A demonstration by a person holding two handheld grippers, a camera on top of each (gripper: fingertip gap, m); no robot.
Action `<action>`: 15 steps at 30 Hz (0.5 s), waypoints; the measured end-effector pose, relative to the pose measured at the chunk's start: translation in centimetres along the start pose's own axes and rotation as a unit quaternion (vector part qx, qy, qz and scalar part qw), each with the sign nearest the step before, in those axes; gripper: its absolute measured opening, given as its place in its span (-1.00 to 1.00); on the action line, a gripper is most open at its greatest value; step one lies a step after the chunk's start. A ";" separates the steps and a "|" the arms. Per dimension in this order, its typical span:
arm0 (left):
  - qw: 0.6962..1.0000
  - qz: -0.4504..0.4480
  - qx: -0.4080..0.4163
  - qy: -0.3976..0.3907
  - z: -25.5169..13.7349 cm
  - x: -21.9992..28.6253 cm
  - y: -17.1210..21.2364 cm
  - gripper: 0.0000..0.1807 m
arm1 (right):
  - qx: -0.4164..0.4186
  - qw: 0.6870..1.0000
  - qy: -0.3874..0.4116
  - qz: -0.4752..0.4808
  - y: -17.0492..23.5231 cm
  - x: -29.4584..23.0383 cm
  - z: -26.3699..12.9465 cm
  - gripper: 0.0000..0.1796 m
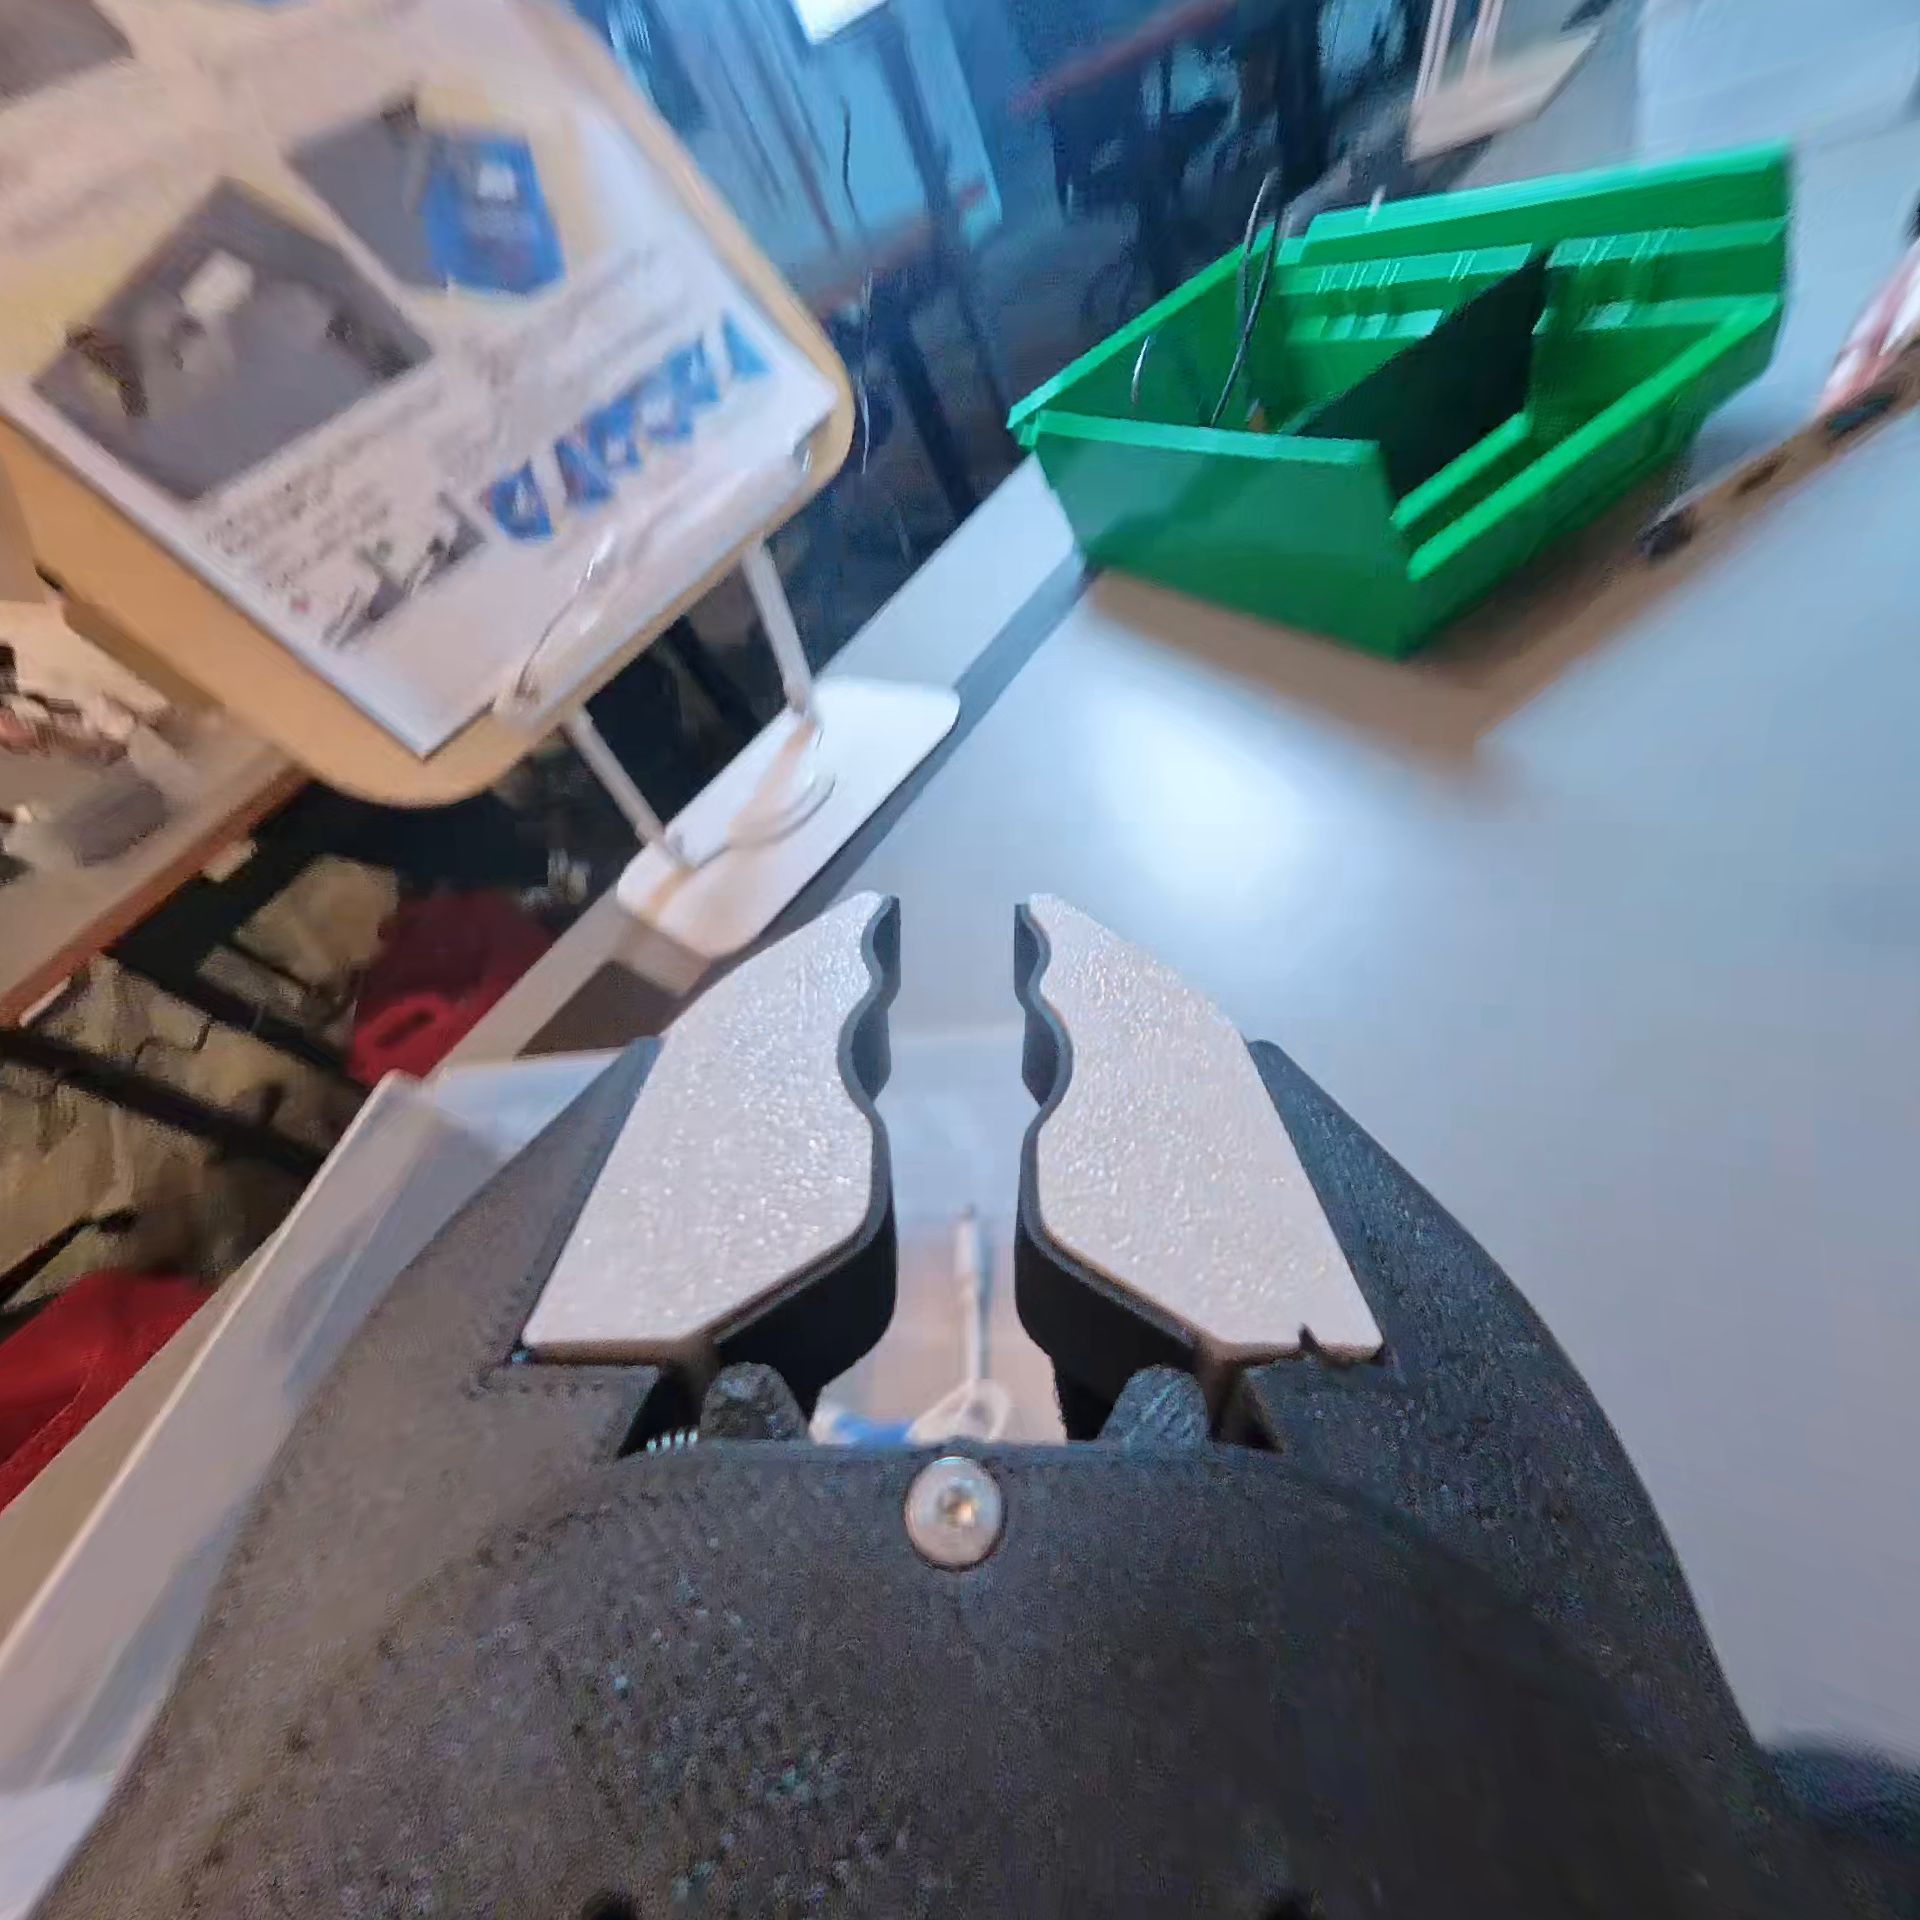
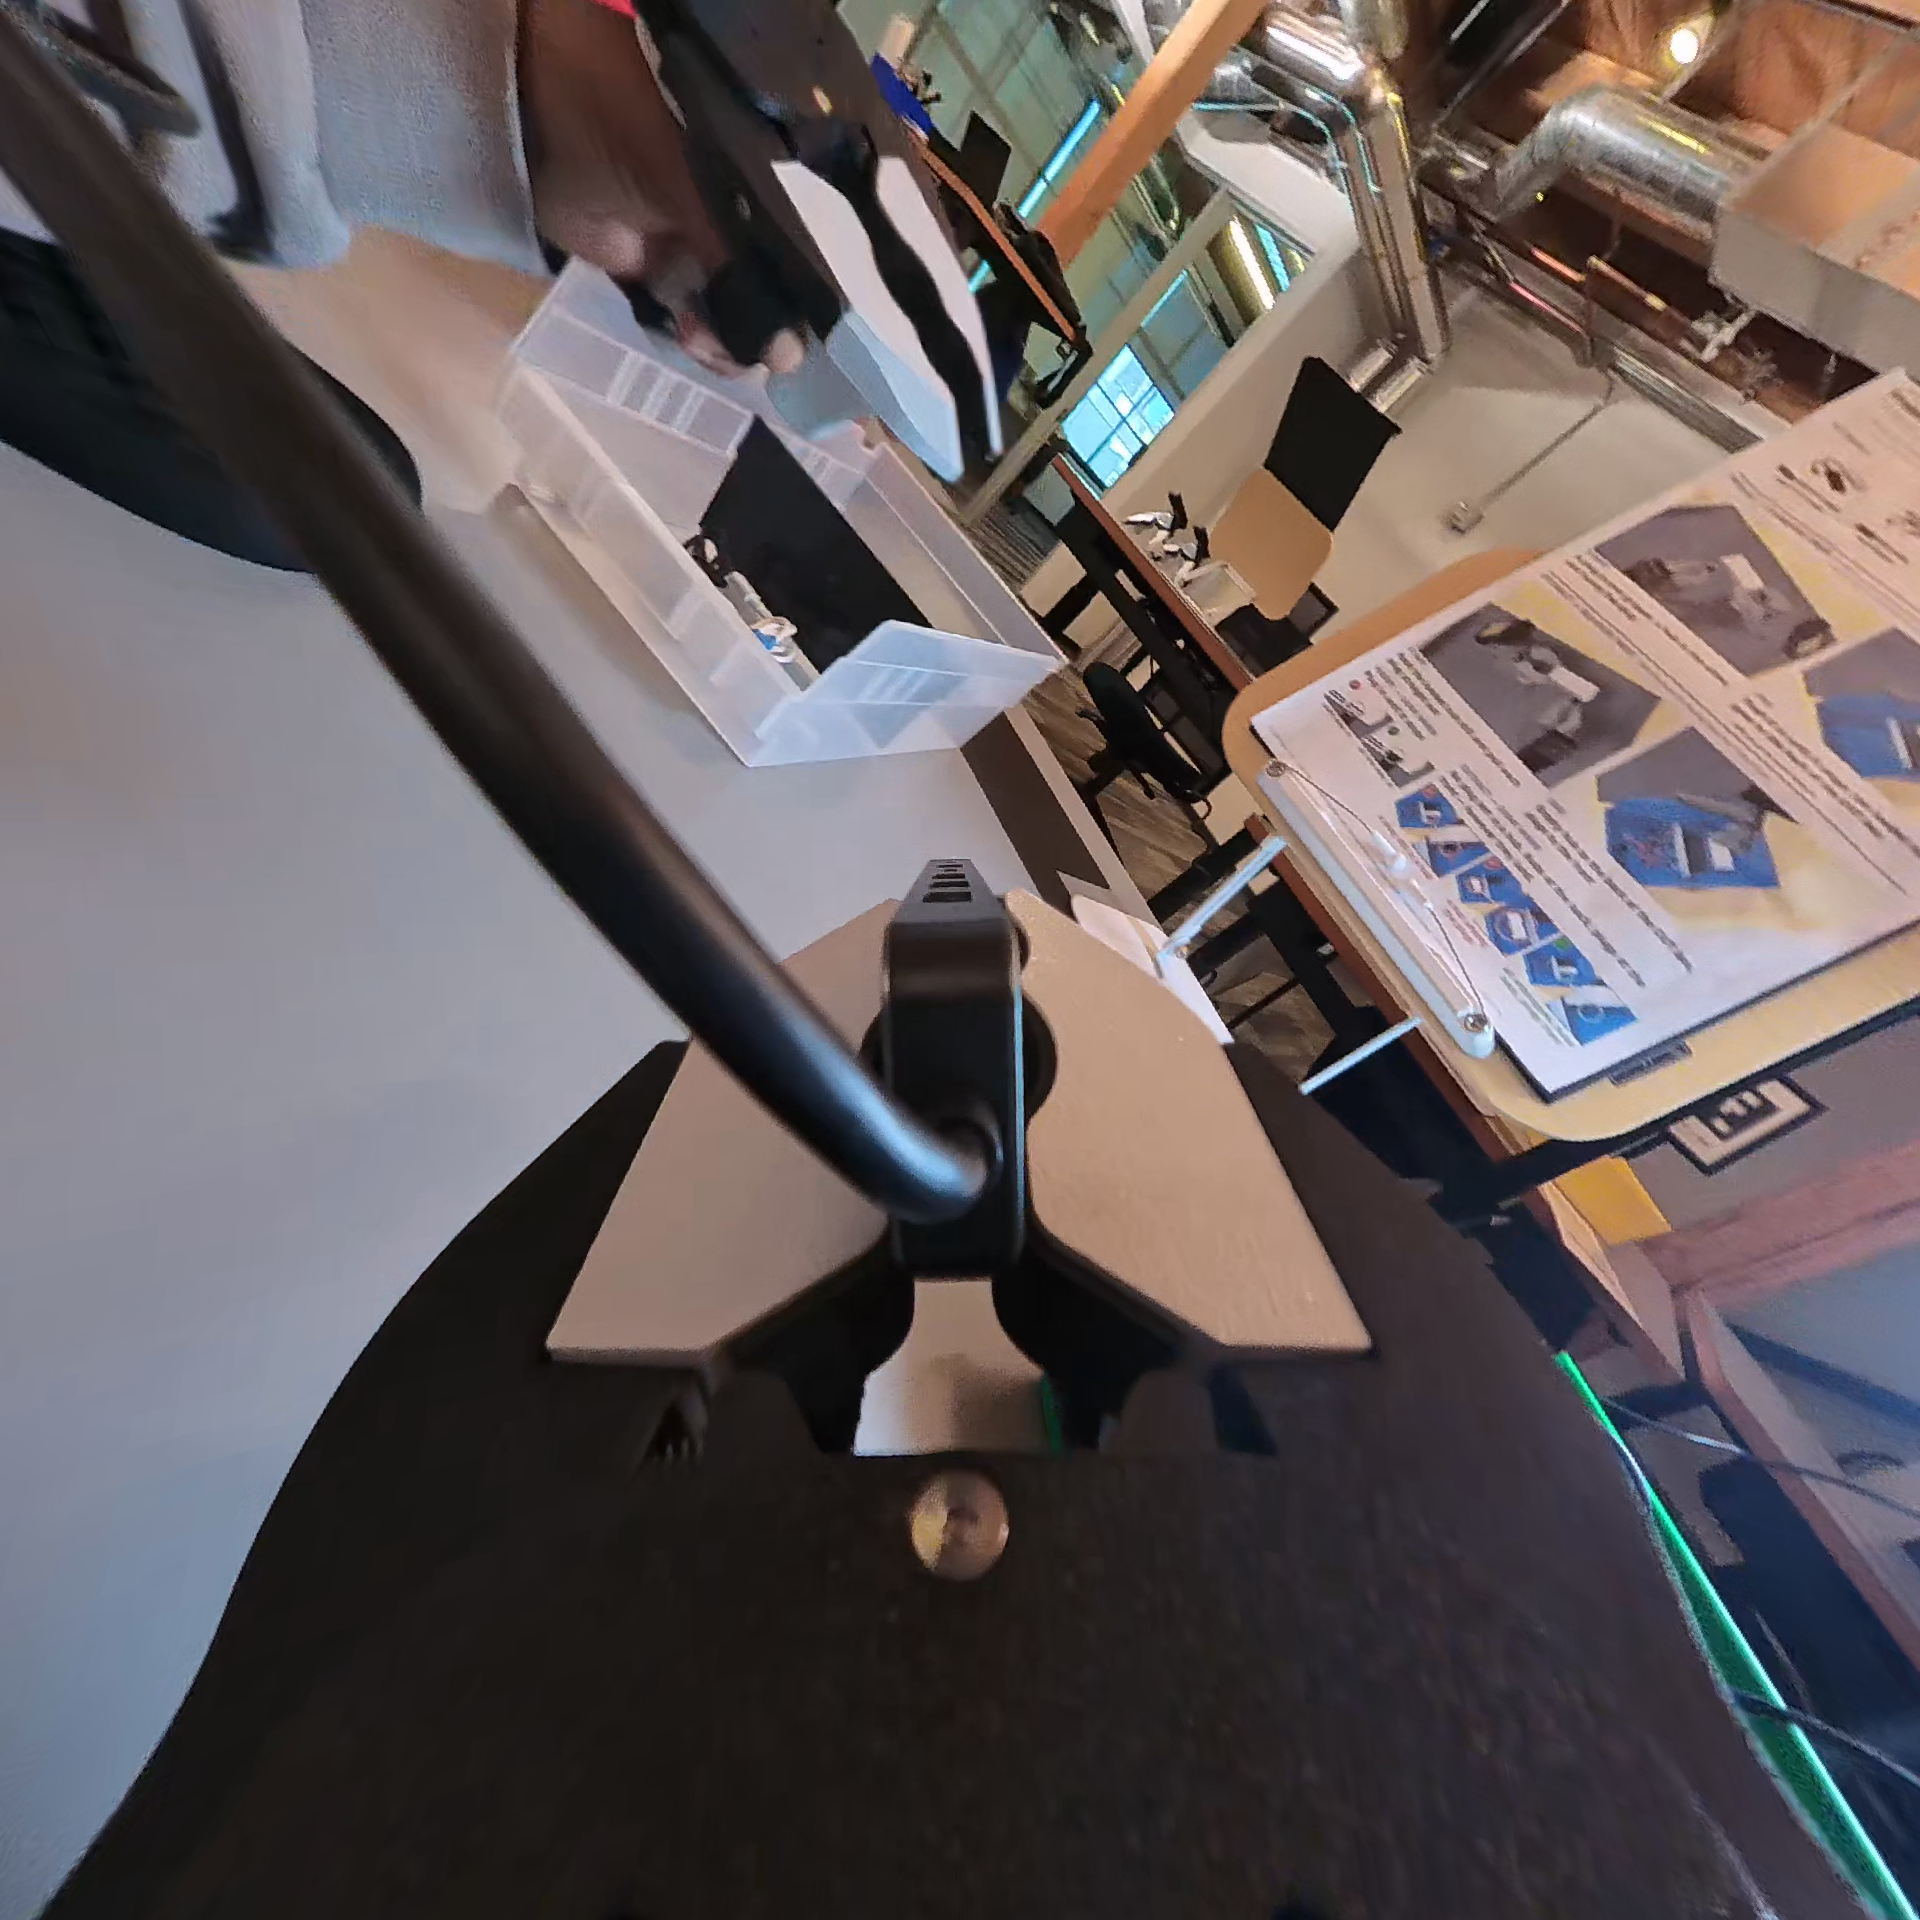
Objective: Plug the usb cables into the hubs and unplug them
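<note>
Right wrist view: the grey bench (image 2: 208,883) fills the left half of the frame, seen at a steep tilt. A clear plastic organiser box (image 2: 727,582) sits open near its far edge, lid flaps spread. On a tilted wooden stand to the right, an instruction sheet (image 2: 1621,769) lies clipped. The right tongs (image 2: 954,935) are raised above the bench, aimed toward its far edge, and are clenched on a black USB hub (image 2: 951,1039). The hub stands on edge between the two plates, long axis running along the fingers, its slotted end pointing forward past the tips. Its black cable (image 2: 499,686) leaves the near end, bends sharply and runs away to the upper left, out of frame. The left tongs (image 2: 914,270) show, blurred, above the organiser box, held in a gloved hand (image 2: 717,312).

Left wrist view: the left tongs (image 1: 956,920) are tilted over the bench (image 1: 1351,935) near its left edge, released, a clear gap between the wavy-edged fingers and nothing held. A green plastic bin (image 1: 1299,520) sits well ahead to the right with a black divider (image 1: 1444,384) and thin wires inside. The sheet stand's white base (image 1: 810,800) rests at the bench edge ahead. Heavy motion blur throughout.
</note>
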State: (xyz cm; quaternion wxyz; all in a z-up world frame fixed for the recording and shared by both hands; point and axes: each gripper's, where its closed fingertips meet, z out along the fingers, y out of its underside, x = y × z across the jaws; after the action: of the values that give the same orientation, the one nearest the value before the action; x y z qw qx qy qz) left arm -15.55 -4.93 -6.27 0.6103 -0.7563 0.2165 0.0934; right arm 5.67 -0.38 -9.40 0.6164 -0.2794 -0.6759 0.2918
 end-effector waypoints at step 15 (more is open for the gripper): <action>0.783 0.279 -0.499 0.246 -1.4 -5.0 18.5 -0.70 | -0.004 0.994 -0.007 0.106 1.7 1.4 -0.1 -0.87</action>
State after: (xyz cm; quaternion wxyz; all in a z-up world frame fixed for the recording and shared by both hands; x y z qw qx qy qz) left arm -28.32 -8.23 -20.23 0.0208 -0.8590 0.4842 0.1652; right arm 5.72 1.82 -9.71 0.5756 -0.3501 -0.6481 0.3550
